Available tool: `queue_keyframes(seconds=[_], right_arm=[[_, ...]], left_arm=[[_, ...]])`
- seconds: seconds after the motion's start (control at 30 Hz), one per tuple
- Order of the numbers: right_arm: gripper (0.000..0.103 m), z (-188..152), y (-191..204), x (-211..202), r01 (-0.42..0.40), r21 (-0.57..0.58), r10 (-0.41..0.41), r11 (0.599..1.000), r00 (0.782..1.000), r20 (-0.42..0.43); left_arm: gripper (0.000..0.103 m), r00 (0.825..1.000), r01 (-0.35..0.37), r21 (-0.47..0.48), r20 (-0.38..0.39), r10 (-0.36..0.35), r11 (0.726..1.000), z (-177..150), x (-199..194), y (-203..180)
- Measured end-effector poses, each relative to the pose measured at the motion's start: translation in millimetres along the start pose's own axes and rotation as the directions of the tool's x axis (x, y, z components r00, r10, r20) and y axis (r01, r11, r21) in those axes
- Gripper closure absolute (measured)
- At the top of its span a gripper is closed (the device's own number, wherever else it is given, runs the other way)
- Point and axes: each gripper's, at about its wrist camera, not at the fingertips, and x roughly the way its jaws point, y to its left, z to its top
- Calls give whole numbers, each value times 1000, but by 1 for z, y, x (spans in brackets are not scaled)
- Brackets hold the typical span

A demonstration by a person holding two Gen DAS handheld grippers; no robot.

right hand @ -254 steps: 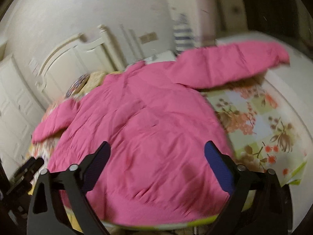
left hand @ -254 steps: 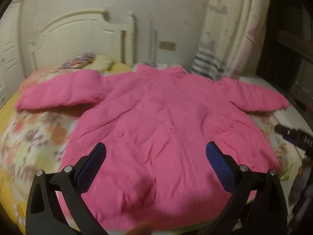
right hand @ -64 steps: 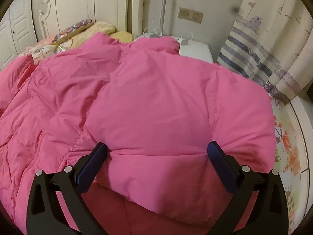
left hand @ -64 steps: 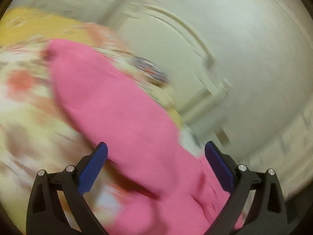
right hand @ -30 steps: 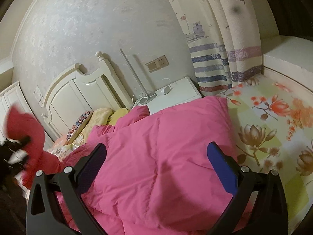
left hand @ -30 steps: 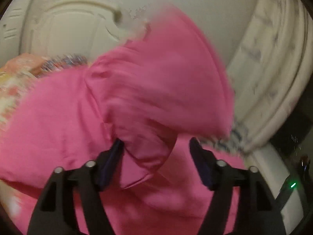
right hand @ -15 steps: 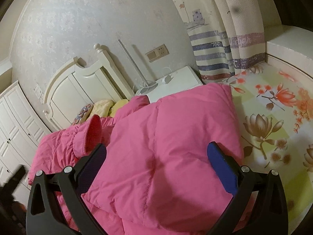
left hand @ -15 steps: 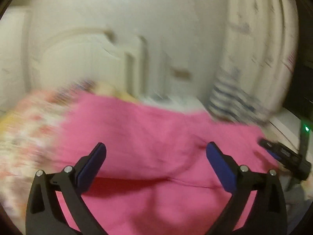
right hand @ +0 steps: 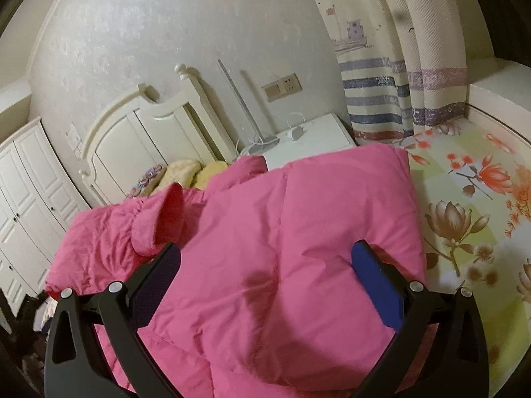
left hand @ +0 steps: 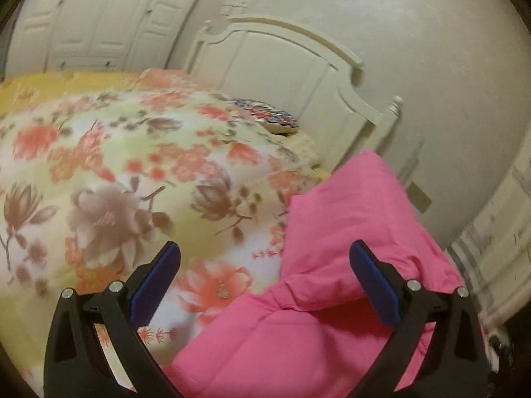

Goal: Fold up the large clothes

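Right now the left gripper (left hand: 264,275) is spread wide and empty over the pink jacket (left hand: 332,298) on the flowered bedspread (left hand: 116,182); the right gripper (right hand: 265,275) hovers spread above the padded body. To fold neatly, I'd flatten the upturned cuff (right hand: 169,219) first.

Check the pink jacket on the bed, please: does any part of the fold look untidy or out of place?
Yes. On the pink jacket, the folded-in sleeve lies bunched, and its cuff stands up with the opening showing instead of lying flat. The other folded side looks smooth. Nothing looks torn or spilled.
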Motion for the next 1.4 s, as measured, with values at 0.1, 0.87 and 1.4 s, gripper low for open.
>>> queue_keyframes(seconds=[0.1, 0.87, 1.4], right_arm=[[5, 5, 5, -2, -38, 18, 38, 999, 999, -10], [47, 3, 141, 123, -191, 84, 207, 978, 924, -320], [70, 24, 71, -1, -4, -29, 3, 1000, 998, -55]], left_arm=[[2, 1000, -2, -27, 1, 2, 1000, 4, 1, 5], [2, 998, -42, -105, -57, 37, 994, 0, 17, 26], [2, 991, -74, -38, -118, 69, 997, -6, 31, 14]])
